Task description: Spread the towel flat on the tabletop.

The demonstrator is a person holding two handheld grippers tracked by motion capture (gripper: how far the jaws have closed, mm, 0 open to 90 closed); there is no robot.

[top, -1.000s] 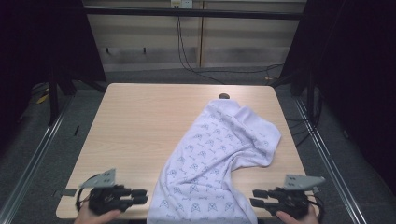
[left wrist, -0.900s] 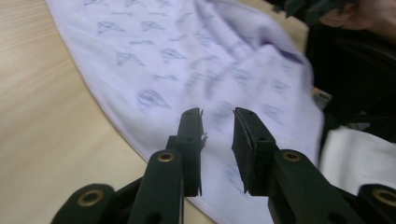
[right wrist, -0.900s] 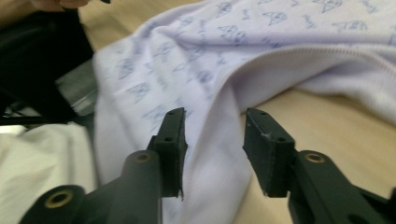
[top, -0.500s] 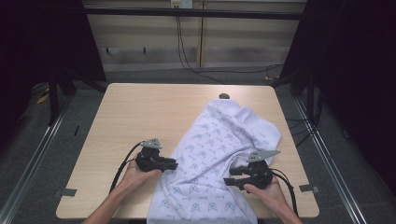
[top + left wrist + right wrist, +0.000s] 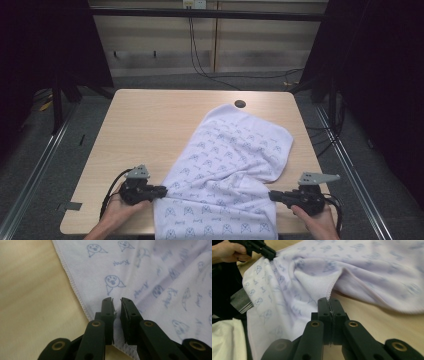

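Note:
A white towel point(image 5: 235, 155) printed with small blue faces lies slantwise on the wooden table point(image 5: 150, 125), and its near end hangs over the front edge. My left gripper point(image 5: 162, 190) is at the towel's left hem. In the left gripper view point(image 5: 117, 302) its jaws have just been closing, with the hem of the towel point(image 5: 150, 277) in the thin slit between them. My right gripper point(image 5: 272, 195) is at the right hem. In the right gripper view point(image 5: 328, 301) its jaws have just closed tight on the towel's point(image 5: 362, 270) stitched edge. The left gripper point(image 5: 270, 253) shows far off there, cloth puckering toward it.
A round cable hole point(image 5: 240, 104) sits near the table's back edge, just beyond the towel. Bare wood lies left of the towel. Dark frame posts and floor rails flank the table, with cables on the floor behind.
Both hands went from the table's front corners up onto the towel, then drew back. They now sit at its left and right hems, and the right edge is pulled toward the right gripper.

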